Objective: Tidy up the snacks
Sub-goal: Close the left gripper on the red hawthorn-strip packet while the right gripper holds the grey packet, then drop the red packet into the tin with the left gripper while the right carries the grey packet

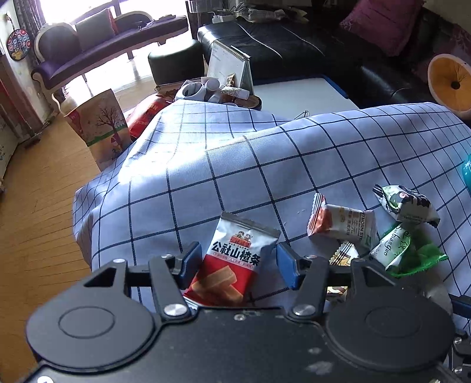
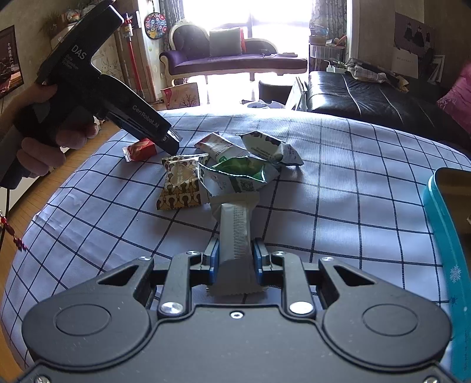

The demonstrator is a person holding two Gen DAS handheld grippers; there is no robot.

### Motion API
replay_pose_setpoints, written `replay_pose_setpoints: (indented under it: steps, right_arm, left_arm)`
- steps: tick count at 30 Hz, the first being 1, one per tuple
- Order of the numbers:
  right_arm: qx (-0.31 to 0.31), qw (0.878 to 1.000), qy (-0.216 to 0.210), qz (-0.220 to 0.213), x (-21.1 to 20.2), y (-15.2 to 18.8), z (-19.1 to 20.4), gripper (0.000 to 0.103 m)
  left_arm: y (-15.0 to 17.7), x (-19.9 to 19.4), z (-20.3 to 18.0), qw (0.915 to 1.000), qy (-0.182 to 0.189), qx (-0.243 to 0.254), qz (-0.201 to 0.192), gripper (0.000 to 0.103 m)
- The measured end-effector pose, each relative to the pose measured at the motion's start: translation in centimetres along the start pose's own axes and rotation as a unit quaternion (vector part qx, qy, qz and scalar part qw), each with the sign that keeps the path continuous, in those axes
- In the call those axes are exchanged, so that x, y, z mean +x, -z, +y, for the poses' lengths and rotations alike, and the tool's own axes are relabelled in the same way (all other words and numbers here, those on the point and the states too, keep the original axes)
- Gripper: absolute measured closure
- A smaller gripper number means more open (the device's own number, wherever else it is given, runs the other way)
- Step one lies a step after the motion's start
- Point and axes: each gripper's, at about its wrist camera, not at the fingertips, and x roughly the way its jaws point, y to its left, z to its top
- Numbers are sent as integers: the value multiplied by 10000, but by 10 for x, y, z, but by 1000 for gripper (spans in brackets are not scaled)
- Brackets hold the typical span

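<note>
left tool (image 1: 238, 262) gapes around a light, crinkly red snack packet (image 1: 232, 262); right tool (image 2: 234, 255) pinches a soft grey packet (image 2: 235, 235) mid-body.

Bright daylight floods through the window (image 2: 265, 17) behind a purple chaise longue (image 2: 232, 60) on a wooden plank floor (image 1: 38, 212), with a black leather sofa (image 1: 294, 44) at the right, a dark round ottoman (image 1: 175, 60) between them, and a checked cloth (image 1: 235, 165) covering the desk.

Matt woven checked cloth (image 2: 338, 188), glossy foil snack packets (image 2: 259, 147), matt black plastic claw (image 2: 235, 259), glossy teal tin (image 2: 450, 235)
</note>
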Motion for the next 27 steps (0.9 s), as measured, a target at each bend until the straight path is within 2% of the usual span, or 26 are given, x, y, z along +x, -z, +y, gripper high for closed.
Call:
replay_pose_setpoints:
  steps: [3, 6, 8, 10, 13, 16, 22, 27]
  right_arm:
    - [-13, 10000, 10, -8, 0, 1, 1, 71]
    - [-38, 10000, 42, -14, 0, 1, 2, 71]
    - [-44, 10000, 54, -28, 0, 0, 3, 71]
    - [-53, 10000, 65, -39, 0, 1, 3, 71]
    - [-81, 9999, 81, -49, -1, 1, 4, 71]
    - [-76, 9999, 72, -52, -1, 2, 4, 71]
    - [-60, 10000, 60, -50, -2, 1, 3, 71]
    - [-21, 10000, 6, -61, -3, 1, 1, 71]
  left_arm:
    - [0, 1, -5, 9999, -103, -96, -22, 43]
    - [1, 0, -6, 9996, -83, -283, -45, 47]
    - [4, -3, -7, 9993, -32, -354, -80, 59]
    - [7, -6, -9, 9989, -62, -449, -101, 66]
    - [12, -11, -14, 9971, -153, -746, -93, 69]
    - [16, -18, -18, 9924, -137, -1220, -96, 70]
    - [26, -54, -49, 9789, -91, -1985, -478, 70]
    - [25, -77, -82, 9690, -141, -2373, -674, 70]
